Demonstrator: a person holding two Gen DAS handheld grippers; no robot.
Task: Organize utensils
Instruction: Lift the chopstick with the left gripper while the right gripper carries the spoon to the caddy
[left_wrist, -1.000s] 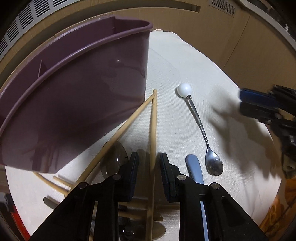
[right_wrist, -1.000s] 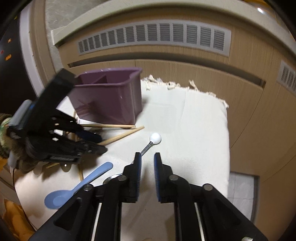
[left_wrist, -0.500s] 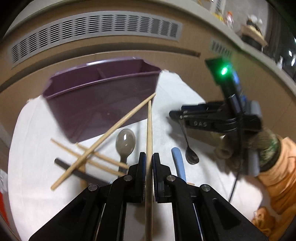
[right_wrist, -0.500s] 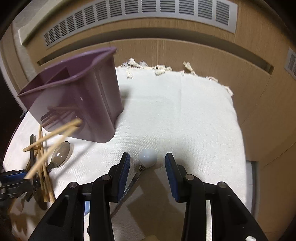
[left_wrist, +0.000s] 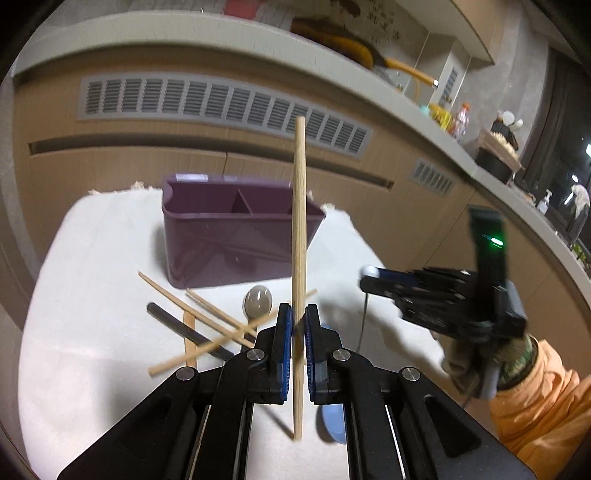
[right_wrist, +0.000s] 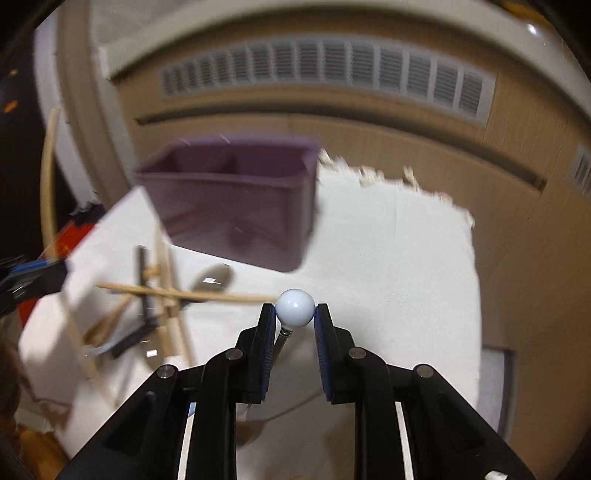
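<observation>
A purple divided caddy (left_wrist: 221, 236) stands on the white cloth (left_wrist: 92, 277); the right wrist view shows the caddy (right_wrist: 236, 206) blurred. My left gripper (left_wrist: 298, 314) is shut on a wooden chopstick (left_wrist: 299, 221), held upright above the cloth in front of the caddy. My right gripper (right_wrist: 295, 314) has its jaws closing, pads against the white ball end (right_wrist: 295, 308) of a metal spoon. In the left wrist view that spoon's thin handle (left_wrist: 364, 317) hangs down from the right gripper (left_wrist: 373, 282), off the cloth.
Several loose chopsticks (left_wrist: 207, 314), a dark utensil (left_wrist: 177, 325), a grey translucent spoon (left_wrist: 258, 301) and a blue spoon (left_wrist: 332, 424) lie on the cloth before the caddy. A wooden cabinet with vents stands behind. A person's orange sleeve (left_wrist: 535, 398) is at the right.
My left gripper closed on the chopstick and raised it from the pile, pulling back from the caddy. My right gripper opened around the spoon's ball, closed on it and lifted the spoon.
</observation>
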